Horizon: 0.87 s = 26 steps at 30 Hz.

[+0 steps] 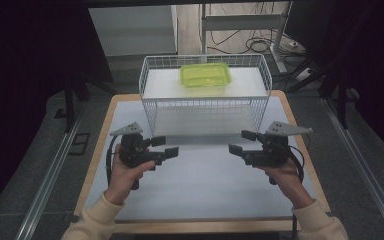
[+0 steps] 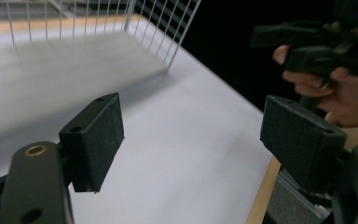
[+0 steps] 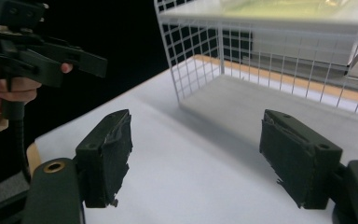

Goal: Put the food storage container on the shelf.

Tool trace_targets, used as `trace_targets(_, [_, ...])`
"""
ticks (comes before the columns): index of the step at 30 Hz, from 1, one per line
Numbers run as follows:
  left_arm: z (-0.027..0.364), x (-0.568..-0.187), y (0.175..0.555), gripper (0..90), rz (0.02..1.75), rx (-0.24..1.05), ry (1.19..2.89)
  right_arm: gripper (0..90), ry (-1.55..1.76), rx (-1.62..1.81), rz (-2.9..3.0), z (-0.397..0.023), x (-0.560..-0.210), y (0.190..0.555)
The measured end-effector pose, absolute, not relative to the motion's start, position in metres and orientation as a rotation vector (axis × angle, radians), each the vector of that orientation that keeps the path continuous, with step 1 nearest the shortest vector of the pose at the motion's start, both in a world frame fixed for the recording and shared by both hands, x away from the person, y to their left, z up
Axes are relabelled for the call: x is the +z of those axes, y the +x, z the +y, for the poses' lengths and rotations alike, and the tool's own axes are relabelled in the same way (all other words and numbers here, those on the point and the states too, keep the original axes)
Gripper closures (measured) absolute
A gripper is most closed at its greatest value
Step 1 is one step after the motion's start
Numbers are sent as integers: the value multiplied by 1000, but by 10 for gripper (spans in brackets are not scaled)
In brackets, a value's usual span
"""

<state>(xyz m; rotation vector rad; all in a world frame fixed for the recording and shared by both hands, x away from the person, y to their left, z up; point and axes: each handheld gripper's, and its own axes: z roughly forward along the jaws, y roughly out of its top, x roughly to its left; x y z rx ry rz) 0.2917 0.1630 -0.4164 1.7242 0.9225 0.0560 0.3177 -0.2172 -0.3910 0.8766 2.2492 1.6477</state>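
The high view is looking forward and down from above the person's near edge, taking in the whole worktop (image 1: pixel 200 175) and the wire basket (image 1: pixel 205 107) at its far edge. The left tool (image 1: pixel 166 146) camera is riding low and close over the worktop, facing its right edge. The right tool (image 1: pixel 242 141) camera is facing the opposite way. Both are sharing the basket's front corners and each other's hand.

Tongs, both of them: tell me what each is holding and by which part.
Nothing is held. The left tongs and the right tongs both stand open over the bare table, short of the wire basket.
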Motion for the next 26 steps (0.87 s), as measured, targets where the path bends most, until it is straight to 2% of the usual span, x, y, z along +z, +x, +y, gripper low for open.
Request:
trace_targets(5, [162, -442, 280, 209, 938, 47, 1755, 254, 893, 1611, 2264, -232, -419, 299])
trace_targets(13, [156, -483, 273, 220, 1004, 16, 1818, 249, 992, 1512, 2304, -241, -466, 297])
trace_targets(26, [159, -490, 273, 221, 1019, 70, 1822, 245, 991, 1504, 2233, -247, -478, 292])
